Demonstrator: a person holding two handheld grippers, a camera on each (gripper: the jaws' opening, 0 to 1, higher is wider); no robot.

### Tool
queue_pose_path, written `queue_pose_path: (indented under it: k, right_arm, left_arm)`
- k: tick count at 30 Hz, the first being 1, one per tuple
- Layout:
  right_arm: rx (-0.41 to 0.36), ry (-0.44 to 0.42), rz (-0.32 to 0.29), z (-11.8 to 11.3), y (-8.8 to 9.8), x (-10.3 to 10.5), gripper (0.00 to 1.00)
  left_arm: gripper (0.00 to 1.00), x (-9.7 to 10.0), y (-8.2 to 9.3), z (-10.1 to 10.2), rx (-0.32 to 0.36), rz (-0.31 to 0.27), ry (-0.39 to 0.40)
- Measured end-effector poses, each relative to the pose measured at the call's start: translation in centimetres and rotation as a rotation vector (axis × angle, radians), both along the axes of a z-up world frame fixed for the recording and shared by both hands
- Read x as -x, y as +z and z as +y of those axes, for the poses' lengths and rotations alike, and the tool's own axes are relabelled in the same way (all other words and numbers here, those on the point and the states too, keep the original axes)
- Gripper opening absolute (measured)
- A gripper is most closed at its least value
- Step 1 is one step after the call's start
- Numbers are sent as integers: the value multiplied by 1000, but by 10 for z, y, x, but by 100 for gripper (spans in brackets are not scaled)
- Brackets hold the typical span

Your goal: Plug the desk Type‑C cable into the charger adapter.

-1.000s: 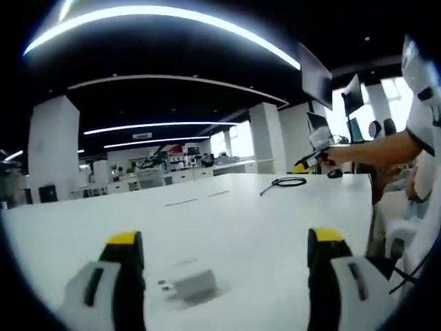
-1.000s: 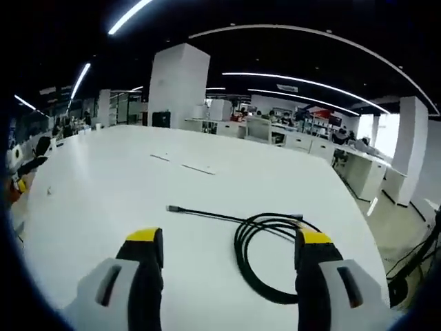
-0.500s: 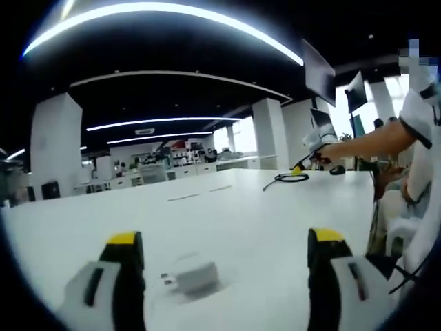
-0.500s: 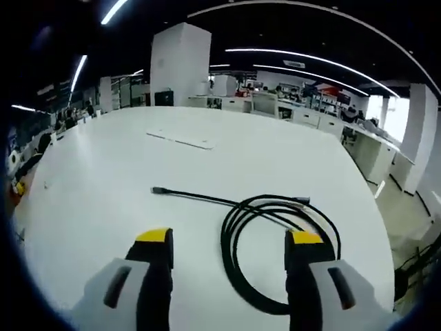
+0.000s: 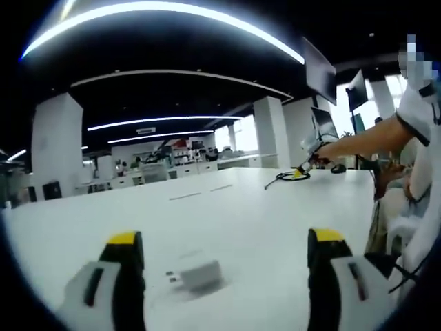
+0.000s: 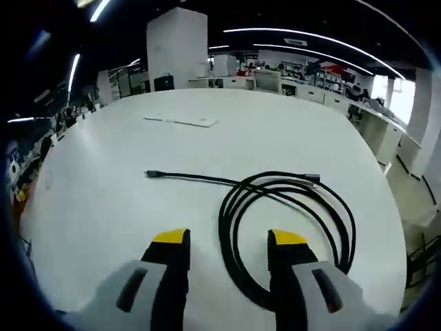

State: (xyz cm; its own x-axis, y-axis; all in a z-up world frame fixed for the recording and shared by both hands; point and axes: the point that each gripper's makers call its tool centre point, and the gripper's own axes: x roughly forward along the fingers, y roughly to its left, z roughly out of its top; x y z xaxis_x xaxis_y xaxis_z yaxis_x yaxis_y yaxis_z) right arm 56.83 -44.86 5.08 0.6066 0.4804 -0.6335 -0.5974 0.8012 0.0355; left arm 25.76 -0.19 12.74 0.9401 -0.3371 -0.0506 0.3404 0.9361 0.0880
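Note:
A small white charger adapter (image 5: pixel 198 276) lies on the white table (image 5: pixel 241 207), between and just ahead of my left gripper (image 5: pixel 224 238), whose yellow-tipped jaws stand wide open with nothing in them. Far across the table a person's arm holds my right gripper (image 5: pixel 309 163) over the black cable (image 5: pixel 288 176). In the right gripper view the cable (image 6: pixel 275 207) lies coiled on the table (image 6: pixel 103 172), one plug end (image 6: pixel 150 174) stretched left, the other (image 6: pixel 313 178) at the coil's top. My right gripper (image 6: pixel 229 239) is open, low, its jaws straddling the coil's near left strands.
Flat white sheets (image 6: pixel 180 121) lie farther back on the table. The table's edge (image 6: pixel 393 227) drops off at the right of the coil. The person's arm (image 5: pixel 365 141) and body are at the right, with monitors (image 5: pixel 318 72) behind. Office desks and pillars stand beyond.
My right gripper has come down closer over the coil and its jaws have narrowed. The left gripper has stayed nearly still, jaws wide.

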Motion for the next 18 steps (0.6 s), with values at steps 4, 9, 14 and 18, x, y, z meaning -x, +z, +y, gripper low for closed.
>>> queue_pose_path:
  k: [4,9,14,18]
  right_arm:
    - [7,0,22,-2,-4,-2,42]
    - [35,14,38,-2,-9,-5,41]
    - [38,39,43,3,-9,-2,32]
    - [47,44,40,4,-10,-1,28]
  left_arm:
    - [100,-2,2,1,30,0,-2]
    - [100,-5,-1,0,30,11,-8]
    - [100,-6,-2,-1,21,14,-17]
    - [100,-6,-4,1,18,19,-13]
